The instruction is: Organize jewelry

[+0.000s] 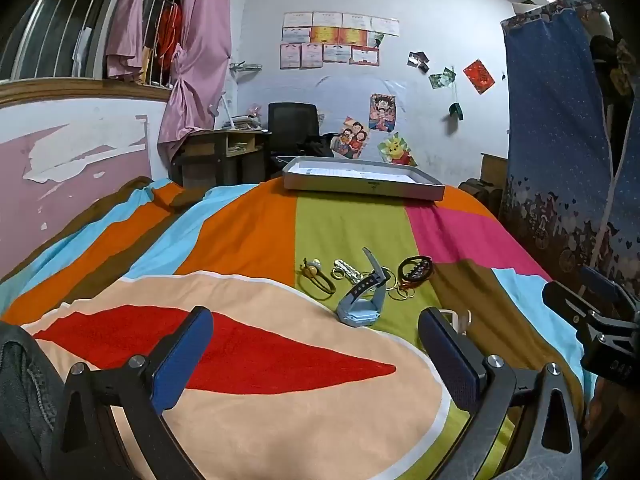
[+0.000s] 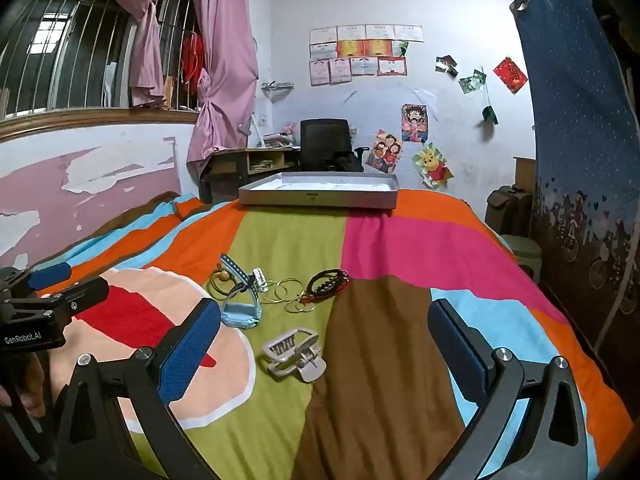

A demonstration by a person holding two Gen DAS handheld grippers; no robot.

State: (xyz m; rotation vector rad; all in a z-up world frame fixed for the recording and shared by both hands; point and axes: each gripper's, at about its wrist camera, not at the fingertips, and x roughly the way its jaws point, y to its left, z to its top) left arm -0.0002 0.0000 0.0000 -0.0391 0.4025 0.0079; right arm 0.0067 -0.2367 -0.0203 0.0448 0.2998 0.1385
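Both my grippers are spread wide and hold nothing: left gripper (image 1: 316, 354), right gripper (image 2: 324, 350), each hovering low over the bedspread (image 2: 384, 360) at the near end, pointing up the bed. Left sits over the red and peach patch, right over the green and brown stripes.

Nearest piece is the grey hair claw (image 2: 294, 354), lying on the green stripe right between my right fingers' line of sight. Just past it, the blue watch (image 2: 242, 300) with its strap standing up. Behind that the cluster: a bead hair tie (image 2: 224, 278), thin gold bangles (image 2: 290, 294), a black and red bracelet bundle (image 2: 328, 284), all close together, some overlapping.

Far end: the grey tray (image 2: 320, 194) on the orange stripe, well apart from the pile. Can't tell what's in it.

My read: nothing picked yet, so this is the start. Next move is right gripper down onto the claw, closing across its body, then carrying it up to the tray. Soft bedding, so press lightly.
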